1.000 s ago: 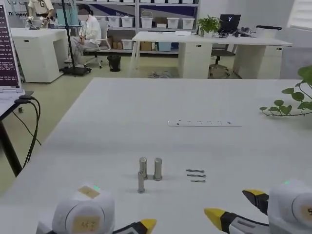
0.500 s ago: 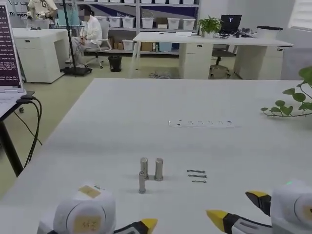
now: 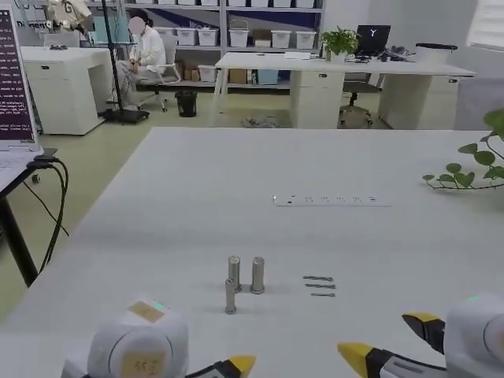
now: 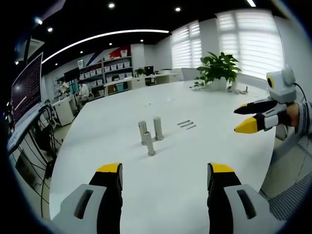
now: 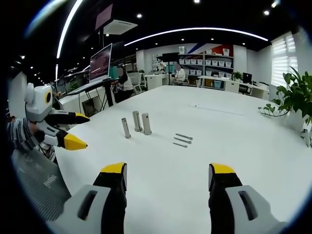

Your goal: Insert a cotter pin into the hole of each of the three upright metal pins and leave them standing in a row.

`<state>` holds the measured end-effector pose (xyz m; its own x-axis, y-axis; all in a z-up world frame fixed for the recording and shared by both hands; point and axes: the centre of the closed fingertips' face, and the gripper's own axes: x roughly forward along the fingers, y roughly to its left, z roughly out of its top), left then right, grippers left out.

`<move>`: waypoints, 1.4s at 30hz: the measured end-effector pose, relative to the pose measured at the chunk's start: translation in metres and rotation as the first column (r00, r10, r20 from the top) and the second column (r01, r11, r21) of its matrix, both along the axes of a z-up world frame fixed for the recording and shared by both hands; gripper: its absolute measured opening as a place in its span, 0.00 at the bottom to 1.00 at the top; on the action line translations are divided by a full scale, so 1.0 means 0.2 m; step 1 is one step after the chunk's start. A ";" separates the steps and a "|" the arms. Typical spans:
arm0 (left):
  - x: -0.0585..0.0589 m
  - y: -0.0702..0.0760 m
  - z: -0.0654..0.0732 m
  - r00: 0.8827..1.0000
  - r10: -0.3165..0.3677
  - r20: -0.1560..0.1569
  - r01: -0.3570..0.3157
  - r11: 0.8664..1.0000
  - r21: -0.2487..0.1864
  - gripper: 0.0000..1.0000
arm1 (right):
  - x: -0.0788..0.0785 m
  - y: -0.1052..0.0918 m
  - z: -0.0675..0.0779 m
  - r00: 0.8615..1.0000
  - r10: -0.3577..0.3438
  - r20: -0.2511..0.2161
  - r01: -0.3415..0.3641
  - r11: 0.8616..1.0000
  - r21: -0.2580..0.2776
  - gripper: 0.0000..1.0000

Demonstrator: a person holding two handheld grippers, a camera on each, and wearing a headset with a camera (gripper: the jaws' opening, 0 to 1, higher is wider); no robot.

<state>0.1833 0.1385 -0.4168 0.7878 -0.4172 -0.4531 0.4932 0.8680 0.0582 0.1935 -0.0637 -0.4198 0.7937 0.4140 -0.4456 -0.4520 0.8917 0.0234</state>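
Three grey cylindrical metal pins point(image 3: 257, 275) stand upright on the white table point(image 3: 236, 181) in a tight triangle: two side by side, with the third just in front of the left one. Three small cotter pins point(image 3: 320, 286) lie flat to their right, parallel, one behind another, none inserted.

A wide white table point(image 3: 197, 181) carries three metal pins point(image 3: 257, 275), all upright: two stand side by side and the third stands just in front of the left one. To their right, apart from them, three cotter pins point(image 3: 319, 286) lie flat and parallel. Farther back lies a white power strip point(image 3: 331, 201), and a potted plant point(image 4: 219, 68) stands near the table's right edge
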 end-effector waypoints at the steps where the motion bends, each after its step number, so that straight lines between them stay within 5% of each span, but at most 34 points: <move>1: 0.00 0.00 0.00 1.000 0.001 0.000 -0.001 1.000 0.000 0.69 | 0.00 0.00 0.01 1.000 -0.001 0.001 0.001 1.000 0.007 0.66; 16: 0.00 0.00 0.01 1.000 -0.002 0.007 0.002 1.000 -0.004 0.69 | -0.07 0.00 0.04 0.996 0.093 0.001 -0.093 0.996 -0.016 0.67; 19: 0.00 -0.01 0.01 1.000 -0.008 0.002 0.008 1.000 -0.003 0.67 | -0.09 0.02 0.05 0.996 0.089 -0.025 -0.088 0.995 0.056 0.67; 23: 0.00 -0.01 0.01 1.000 -0.015 -0.006 0.015 1.000 -0.006 0.63 | -0.09 0.00 0.05 0.996 0.092 -0.012 -0.092 0.995 0.026 0.66; 31: 0.11 0.00 -0.01 0.999 -0.040 -0.025 0.040 0.999 -0.005 0.53 | -0.06 -0.02 0.06 0.999 0.048 -0.007 -0.047 0.994 0.094 0.63; 42: 0.30 -0.03 -0.05 0.998 -0.055 -0.037 0.055 0.998 -0.003 0.43 | -0.05 -0.02 0.05 0.999 0.041 -0.016 -0.039 0.994 0.101 0.61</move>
<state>0.2433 0.1325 -0.4262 0.7466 -0.4603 -0.4804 0.5419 0.8396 0.0377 0.1839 -0.0670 -0.4103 0.7679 0.4885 -0.4144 -0.4859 0.8657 0.1202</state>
